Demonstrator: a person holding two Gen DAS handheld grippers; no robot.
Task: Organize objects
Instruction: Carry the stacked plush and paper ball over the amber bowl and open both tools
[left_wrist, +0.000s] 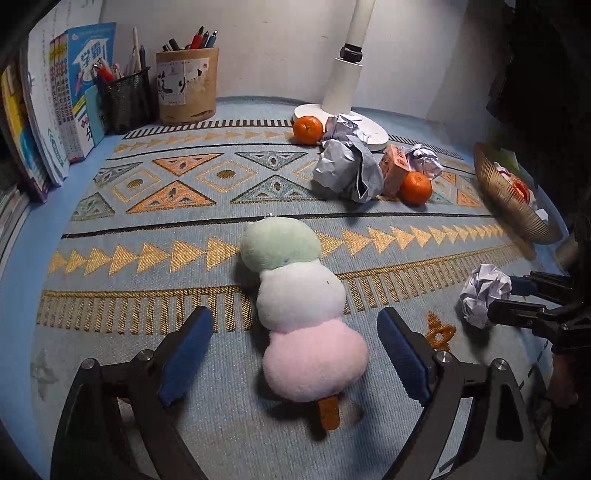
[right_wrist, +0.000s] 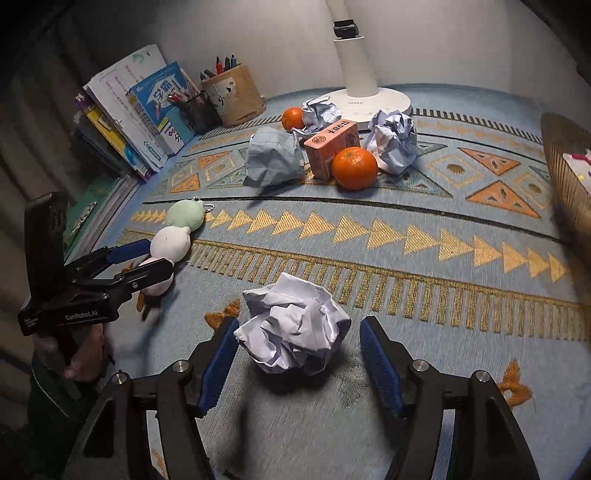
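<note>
A plush toy of three balls, green, white and pink, on an orange stick (left_wrist: 299, 295) lies lengthwise on the patterned mat (left_wrist: 147, 258). My left gripper (left_wrist: 294, 315) stands open around its pink and white balls, and both blue pads are clear of it. A crumpled white paper ball (right_wrist: 295, 328) rests on the mat between the fingers of my right gripper (right_wrist: 299, 325), which is open. The left pad is right at the paper's edge and a gap shows at the right pad. The right wrist view shows the left gripper (right_wrist: 159, 256) over the plush toy (right_wrist: 173, 240).
Behind lie two oranges (left_wrist: 307, 129) (left_wrist: 416, 187), a pink box (left_wrist: 394, 168) and more crumpled paper (left_wrist: 347, 170) by a white lamp base (left_wrist: 369, 129). A woven basket (left_wrist: 506, 199) sits at the right. Pen holders (left_wrist: 186, 86) and books (left_wrist: 55, 110) line the back left.
</note>
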